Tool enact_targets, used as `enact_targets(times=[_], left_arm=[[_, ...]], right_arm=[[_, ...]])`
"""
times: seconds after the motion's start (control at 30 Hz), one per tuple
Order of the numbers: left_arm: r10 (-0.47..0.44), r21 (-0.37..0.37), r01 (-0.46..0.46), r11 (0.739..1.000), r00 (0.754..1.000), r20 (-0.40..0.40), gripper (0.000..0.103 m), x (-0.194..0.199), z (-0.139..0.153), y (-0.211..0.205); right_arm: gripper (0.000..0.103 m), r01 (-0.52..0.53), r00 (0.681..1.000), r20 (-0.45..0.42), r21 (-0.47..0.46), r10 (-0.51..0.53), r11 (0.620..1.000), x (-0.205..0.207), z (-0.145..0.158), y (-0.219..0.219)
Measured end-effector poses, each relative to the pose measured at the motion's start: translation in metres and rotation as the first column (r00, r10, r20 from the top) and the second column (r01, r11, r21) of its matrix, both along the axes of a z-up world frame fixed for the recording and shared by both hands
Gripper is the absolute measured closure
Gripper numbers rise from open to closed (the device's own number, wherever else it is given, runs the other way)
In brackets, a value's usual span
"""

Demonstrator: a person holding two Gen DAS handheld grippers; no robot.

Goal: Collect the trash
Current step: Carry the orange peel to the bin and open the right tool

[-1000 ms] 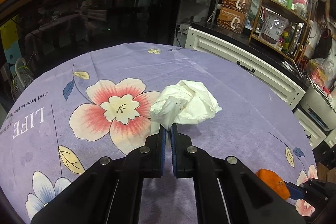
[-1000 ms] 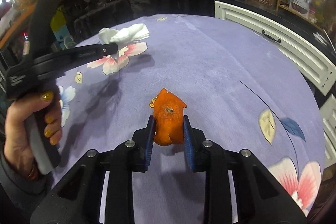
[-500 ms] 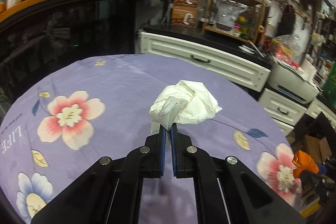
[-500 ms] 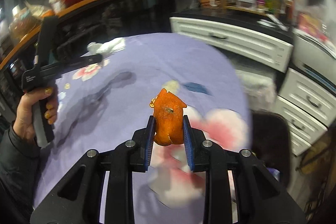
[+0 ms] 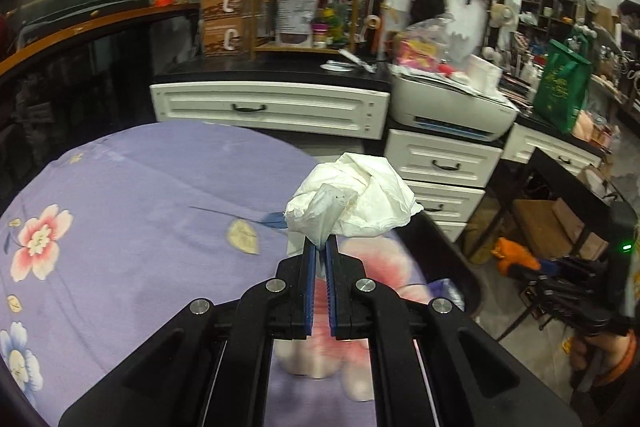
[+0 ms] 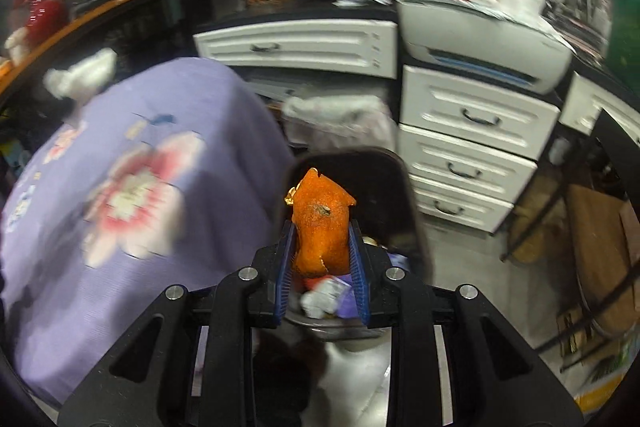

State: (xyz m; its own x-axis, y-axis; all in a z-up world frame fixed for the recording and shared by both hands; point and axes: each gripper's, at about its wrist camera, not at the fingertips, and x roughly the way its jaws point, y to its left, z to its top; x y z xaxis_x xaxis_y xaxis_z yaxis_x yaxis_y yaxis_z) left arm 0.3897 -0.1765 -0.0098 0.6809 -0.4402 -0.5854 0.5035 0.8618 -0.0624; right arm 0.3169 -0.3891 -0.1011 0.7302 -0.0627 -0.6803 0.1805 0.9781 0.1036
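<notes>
Both hands have swung off the middle of the bench toward its edge since a second ago; the big flower print that sat under the tissue is now far left. Left gripper [image 5: 319,247] jaws pressed together, pinching a corner of the crumpled white tissue [image 5: 352,201], which hangs in the air over the edge of the purple floral cloth [image 5: 132,195]. Right gripper [image 6: 320,247] jaws part-way apart, clamped on a piece of orange peel [image 6: 320,227], held above a dark bin [image 6: 394,187] standing beside the bench; scraps show in the bin below the peel. White drawers [image 5: 440,163] and a printer [image 5: 452,107] behind. Right view is motion-blurred. In the left view the peel [image 5: 514,255] shows low right, near the floor.
</notes>
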Motion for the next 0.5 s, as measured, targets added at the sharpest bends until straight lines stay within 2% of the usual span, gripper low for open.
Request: enact_targets(times=[0.23,0.33,0.5], left_arm=[[-0.087,0.005,0.087,0.996,0.996,-0.015,0.097,-0.022,-0.002,-0.057],[-0.111,0.009,0.112,0.994,0.993,-0.036,0.097,-0.026,-0.011,-0.077],[-0.132,0.057,0.135,0.989,0.989,-0.062,0.097,-0.030,-0.031,-0.109]], right_arm=[[0.076,0.036,0.996,-0.085,0.030,-0.033,0.999,0.020,-0.049,-0.022],[0.076,0.044,0.993,-0.115,0.047,-0.038,0.998,0.031,-0.068,-0.025],[0.076,0.074,0.986,-0.155,0.054,-0.065,0.996,0.047,-0.096,-0.035]])
